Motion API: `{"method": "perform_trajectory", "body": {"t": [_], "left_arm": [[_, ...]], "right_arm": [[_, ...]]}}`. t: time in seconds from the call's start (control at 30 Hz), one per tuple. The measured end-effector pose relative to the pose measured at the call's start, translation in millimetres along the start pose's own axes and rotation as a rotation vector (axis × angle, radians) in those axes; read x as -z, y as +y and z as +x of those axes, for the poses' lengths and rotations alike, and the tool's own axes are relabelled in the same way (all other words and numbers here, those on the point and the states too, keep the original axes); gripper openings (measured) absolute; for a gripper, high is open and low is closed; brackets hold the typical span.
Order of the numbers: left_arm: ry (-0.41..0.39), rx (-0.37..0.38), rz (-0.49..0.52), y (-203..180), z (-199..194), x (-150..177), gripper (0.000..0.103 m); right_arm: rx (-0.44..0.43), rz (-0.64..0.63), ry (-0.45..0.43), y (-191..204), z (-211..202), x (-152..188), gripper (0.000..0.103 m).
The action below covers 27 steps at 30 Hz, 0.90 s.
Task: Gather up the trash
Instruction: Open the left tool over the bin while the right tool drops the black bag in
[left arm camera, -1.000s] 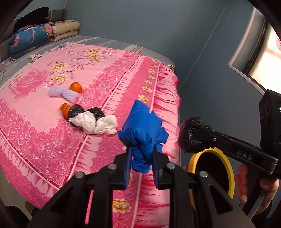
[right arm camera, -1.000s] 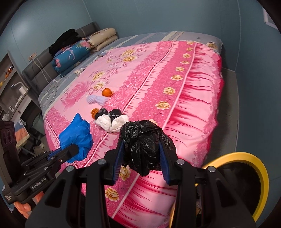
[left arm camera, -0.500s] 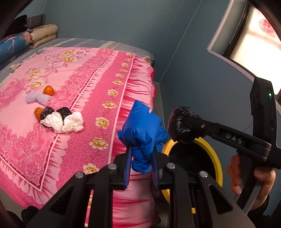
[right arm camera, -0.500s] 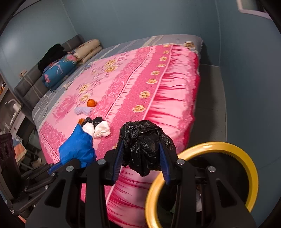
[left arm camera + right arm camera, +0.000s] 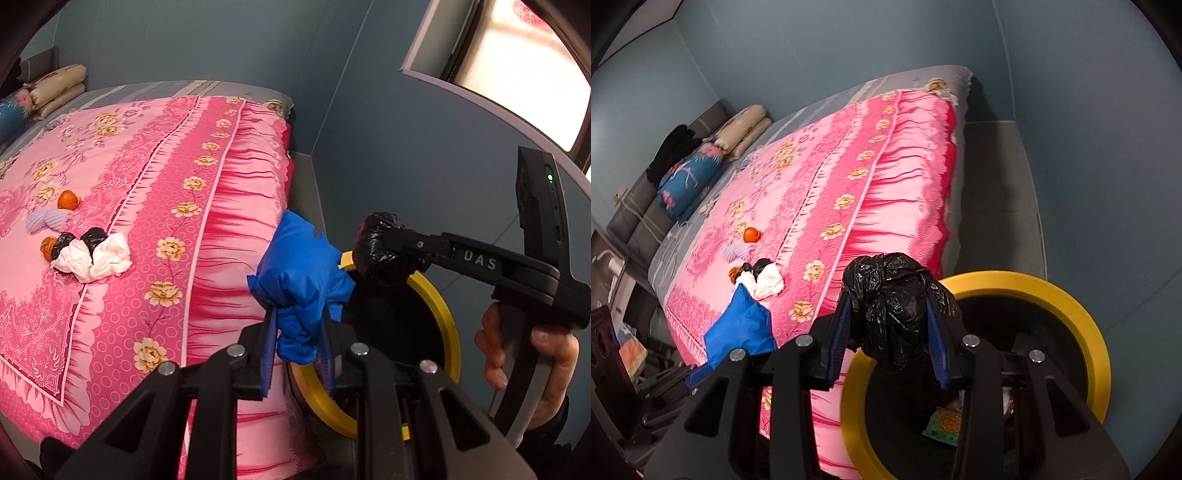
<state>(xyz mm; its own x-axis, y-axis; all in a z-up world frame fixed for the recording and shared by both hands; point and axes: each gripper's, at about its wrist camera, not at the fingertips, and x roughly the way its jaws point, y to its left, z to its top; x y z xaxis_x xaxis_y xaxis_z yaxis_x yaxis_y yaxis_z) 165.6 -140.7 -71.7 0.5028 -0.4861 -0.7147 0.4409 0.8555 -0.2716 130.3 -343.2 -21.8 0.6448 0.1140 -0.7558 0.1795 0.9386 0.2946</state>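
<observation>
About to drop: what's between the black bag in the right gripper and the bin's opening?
Nothing: in the right wrist view the black bag hangs over the yellow-rimmed bin, only air between.

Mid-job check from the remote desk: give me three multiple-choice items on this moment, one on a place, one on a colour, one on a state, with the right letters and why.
1. Where does the bin with the yellow rim stand?
A. on the bed
B. on the floor beside the bed
C. on the pillows

2. What colour is the bag in the left gripper?
A. blue
B. white
C. green

3. How is the right gripper?
A. open and empty
B. shut on an orange
C. shut on the black bag

Key: 1 B, the rim sits low against the pink bedspread's edge; 2 A, blue plastic bulges between the pads; 3 C, both pads press the crumpled black plastic.
</observation>
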Motion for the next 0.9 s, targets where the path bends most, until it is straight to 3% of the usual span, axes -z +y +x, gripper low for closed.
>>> {"method": "perform_trajectory", "body": {"t": [0.4, 0.53, 0.77, 0.9], "left_arm": [[0.065, 0.058, 0.057, -32, 29, 13, 0.019], [0.099, 0.078, 0.055, -38, 39, 23, 0.019], [0.12, 0.091, 0.076, -45, 45, 32, 0.02], [0.114, 0.105, 0.072, -44, 43, 30, 0.025]], "right_arm": [[0.016, 0.131, 0.029, -44, 7, 17, 0.037], [0.055, 0.154, 0.035, -56, 10, 23, 0.037], [0.043, 0.17, 0.04, -68, 12, 27, 0.038], [0.044, 0.18, 0.03, -71, 9, 27, 0.044]]}}
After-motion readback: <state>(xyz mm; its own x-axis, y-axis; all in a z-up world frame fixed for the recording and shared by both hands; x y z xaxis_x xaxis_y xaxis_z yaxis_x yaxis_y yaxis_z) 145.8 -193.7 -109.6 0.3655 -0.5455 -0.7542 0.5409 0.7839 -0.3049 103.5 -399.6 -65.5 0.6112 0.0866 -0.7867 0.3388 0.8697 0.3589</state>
